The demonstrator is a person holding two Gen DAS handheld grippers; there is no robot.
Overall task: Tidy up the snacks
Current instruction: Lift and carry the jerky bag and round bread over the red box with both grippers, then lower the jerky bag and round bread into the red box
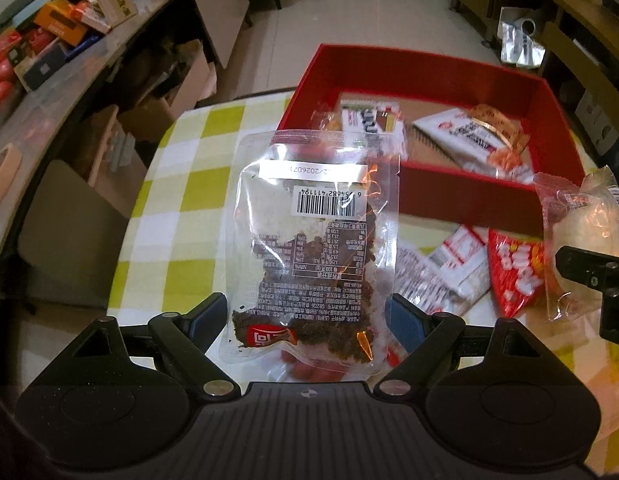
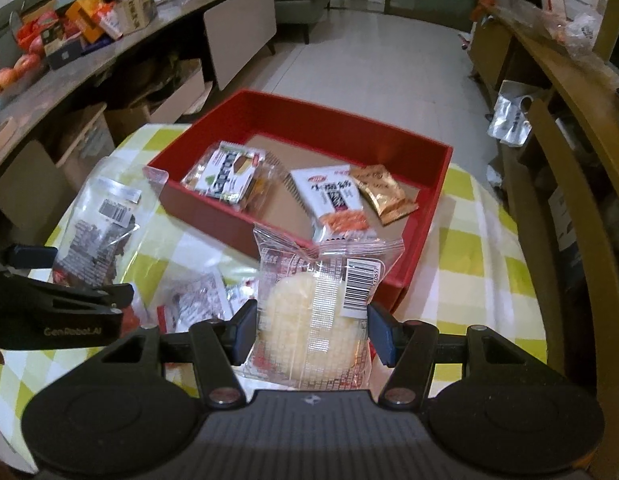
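1. Two packets are in your grip, one per tool. Your left gripper (image 1: pixel 307 316) is clamped across the bottom of a clear pouch of dark dried snack (image 1: pixel 313 240), jaws set wide around it. Your right gripper (image 2: pixel 311 330) pinches a clear-wrapped round pale cake (image 2: pixel 313 320) at a narrower set.
2. Both packets are held clear of the checked tablecloth (image 1: pixel 181 200), on the near side of the red box (image 2: pixel 429 216); neither is over it yet.
3. Just beyond your left pouch, loose packets lie on the cloth against the box's near wall: a red bag (image 1: pixel 513 272) and some white-and-red striped wrappers (image 1: pixel 457 268). How many are in that pile is hard to tell.
4. Inside the box, four packets lie flat: a black-and-white one (image 2: pixel 225 176) over an orange-tinted clear one (image 2: pixel 261 192), a white-and-orange one (image 2: pixel 333 200), and a gold one (image 2: pixel 383 192). Plenty of floor still shows.
5. Judgement: roughly halfway. Four are boxed, two are in hand, and the pile by the wall is left. Carrying both forward over the near wall looks like the step in hand.
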